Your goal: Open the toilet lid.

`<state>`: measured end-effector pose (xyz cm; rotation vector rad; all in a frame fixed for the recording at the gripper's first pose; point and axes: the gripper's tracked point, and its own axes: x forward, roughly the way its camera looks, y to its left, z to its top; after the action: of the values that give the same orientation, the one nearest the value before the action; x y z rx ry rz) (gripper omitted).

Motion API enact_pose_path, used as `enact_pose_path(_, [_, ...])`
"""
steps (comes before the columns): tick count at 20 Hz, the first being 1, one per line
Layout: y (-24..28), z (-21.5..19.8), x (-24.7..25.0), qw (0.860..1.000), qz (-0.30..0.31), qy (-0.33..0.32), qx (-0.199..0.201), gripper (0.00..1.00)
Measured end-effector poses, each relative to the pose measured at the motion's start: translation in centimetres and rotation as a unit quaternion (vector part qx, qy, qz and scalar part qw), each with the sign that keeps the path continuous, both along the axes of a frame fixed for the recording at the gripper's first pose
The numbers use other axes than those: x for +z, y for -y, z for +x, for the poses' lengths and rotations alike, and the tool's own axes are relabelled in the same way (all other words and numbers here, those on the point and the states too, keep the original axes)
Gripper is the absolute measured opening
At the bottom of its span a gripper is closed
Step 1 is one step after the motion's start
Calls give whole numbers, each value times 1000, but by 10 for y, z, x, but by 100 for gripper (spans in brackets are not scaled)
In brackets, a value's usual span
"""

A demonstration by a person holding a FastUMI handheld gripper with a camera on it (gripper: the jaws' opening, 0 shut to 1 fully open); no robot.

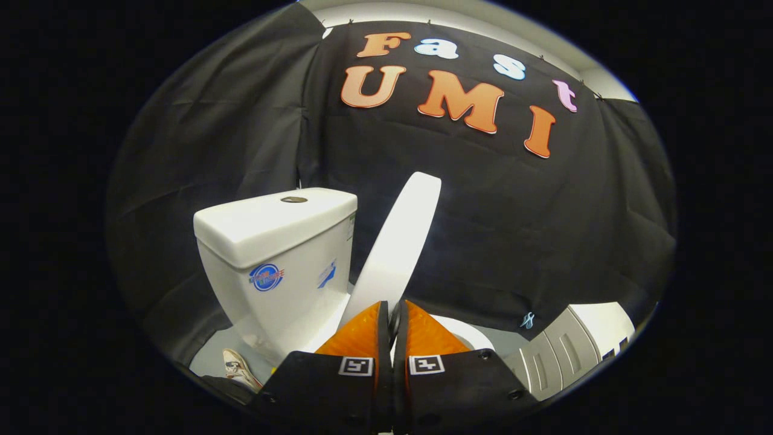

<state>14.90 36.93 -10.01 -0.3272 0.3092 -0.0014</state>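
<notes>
The gripper (394,314) has its fingers nearly closed on the lower edge of the lid (395,241) — a thin pinch suited to swinging it up, I judge. The lid stands raised and tilted, right of the tank (278,254), above the seat (474,335). One lid, one tank, one seat — plus one shoe (238,367) on the floor by the base.

The tool (394,314) has its two fingers (362,335) pressed nearly together, tips pointing forward.

Staged booth: toilet (284,266) before black cloth wall (513,241).
</notes>
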Motion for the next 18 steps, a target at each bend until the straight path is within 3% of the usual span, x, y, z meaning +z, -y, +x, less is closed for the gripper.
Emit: enact_pose_path(18, [-99,17,-6,997,-55,4,54,8])
